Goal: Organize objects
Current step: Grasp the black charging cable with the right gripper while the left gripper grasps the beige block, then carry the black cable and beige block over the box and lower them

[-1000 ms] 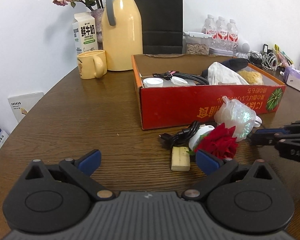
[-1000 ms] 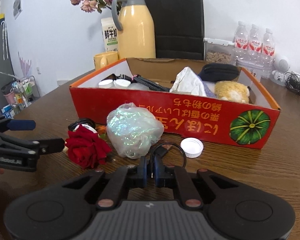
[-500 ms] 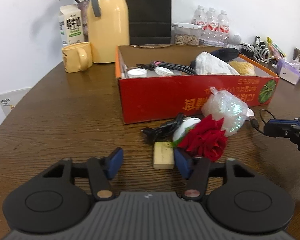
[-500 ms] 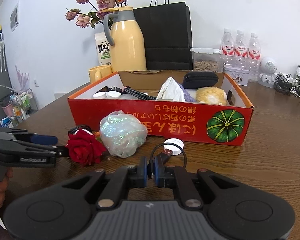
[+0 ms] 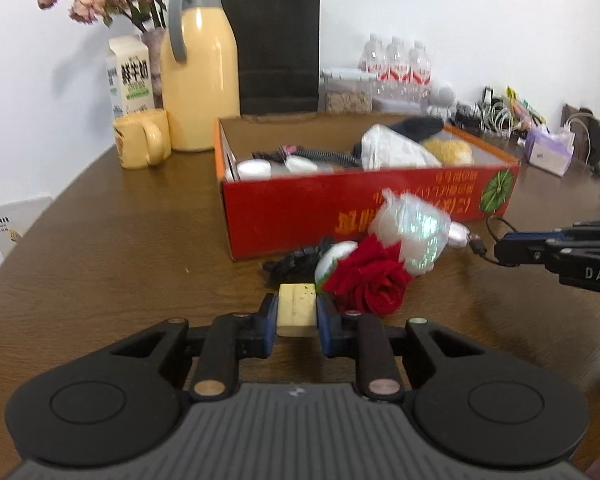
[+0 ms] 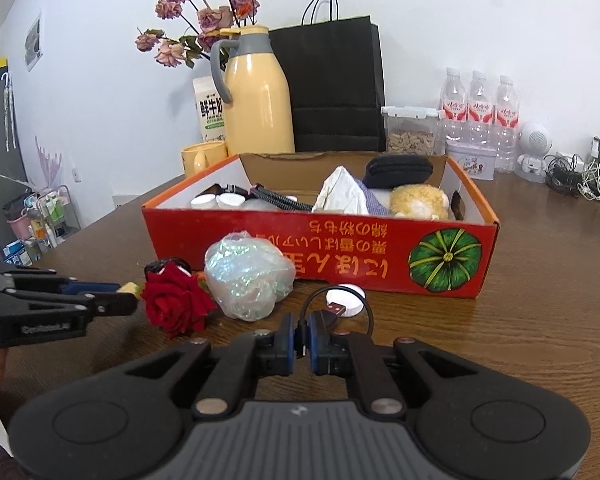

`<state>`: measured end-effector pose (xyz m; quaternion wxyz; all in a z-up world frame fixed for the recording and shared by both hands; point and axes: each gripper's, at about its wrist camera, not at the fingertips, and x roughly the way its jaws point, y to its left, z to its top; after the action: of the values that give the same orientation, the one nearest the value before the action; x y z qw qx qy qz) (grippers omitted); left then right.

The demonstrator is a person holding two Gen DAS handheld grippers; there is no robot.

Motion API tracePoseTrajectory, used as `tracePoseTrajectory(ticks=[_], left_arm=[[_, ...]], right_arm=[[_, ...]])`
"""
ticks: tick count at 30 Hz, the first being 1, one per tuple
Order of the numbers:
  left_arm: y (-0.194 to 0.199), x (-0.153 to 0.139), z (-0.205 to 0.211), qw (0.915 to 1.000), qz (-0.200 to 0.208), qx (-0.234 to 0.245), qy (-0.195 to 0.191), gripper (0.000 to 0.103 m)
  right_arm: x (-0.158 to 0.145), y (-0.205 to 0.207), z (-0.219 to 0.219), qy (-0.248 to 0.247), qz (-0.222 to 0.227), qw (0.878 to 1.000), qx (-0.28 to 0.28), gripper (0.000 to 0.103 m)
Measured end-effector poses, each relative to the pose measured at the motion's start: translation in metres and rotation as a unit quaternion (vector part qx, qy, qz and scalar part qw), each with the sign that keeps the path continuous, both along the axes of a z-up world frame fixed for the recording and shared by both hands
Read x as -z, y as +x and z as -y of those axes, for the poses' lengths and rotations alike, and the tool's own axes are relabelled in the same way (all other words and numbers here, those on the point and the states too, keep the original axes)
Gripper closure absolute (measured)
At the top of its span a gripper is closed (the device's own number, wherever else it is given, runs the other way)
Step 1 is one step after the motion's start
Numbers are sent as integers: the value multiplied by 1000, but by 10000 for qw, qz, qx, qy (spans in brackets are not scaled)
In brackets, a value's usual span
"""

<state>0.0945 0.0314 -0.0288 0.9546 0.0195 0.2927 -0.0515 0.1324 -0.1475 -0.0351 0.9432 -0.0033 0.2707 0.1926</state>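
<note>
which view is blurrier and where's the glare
Left wrist view: softer overall, the red box print and water bottles smeared; glare streaks down the yellow thermos. Right wrist view: sharper, box lettering crisp; a highlight on the thermos, and fisheye bending at the edges.

Behind the red box (image 6: 320, 248): three water bottles (image 6: 478, 108), one yellow jug (image 6: 258, 100), one milk carton (image 6: 209, 110), one mug (image 5: 142, 144).

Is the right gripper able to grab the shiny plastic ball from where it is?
Probably not yet. The right gripper is shut on a black USB cable, so its jaws are full. The shiny plastic ball sits just ahead, left of it, with nothing in between.
</note>
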Motion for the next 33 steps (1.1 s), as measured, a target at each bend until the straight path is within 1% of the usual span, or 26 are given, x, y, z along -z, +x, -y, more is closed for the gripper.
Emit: tracePoseTrajectory(ticks=[3,7,12,16,23,29,33], left_arm=[[-4,-16,-3,9996,277,-72,-2,82],[0,-40,-1,9977,672,-97,-7,82],[19,-63,12,9941,1083,-69,-21,82],[41,-76,22,9917,1274,-51,-152,82],[79,-85,29,9891,1416,-231,-339,82],[106,-82,29,9889,1382,-376,-402,82],[123,-72,27,9889,1323,-526,-427,82]], right_arm=[[-7,-2,1,2,132,9999,3,96],[-21,2,0,-1,364,9993,-3,96],[-40,17,-8,-4,713,9975,-29,96],[-54,39,-19,11,914,9958,-37,96],[-66,81,-35,-39,1027,9947,-62,96],[-58,111,-44,-62,904,9959,-28,96],[-49,124,-46,-38,847,9964,20,96]])
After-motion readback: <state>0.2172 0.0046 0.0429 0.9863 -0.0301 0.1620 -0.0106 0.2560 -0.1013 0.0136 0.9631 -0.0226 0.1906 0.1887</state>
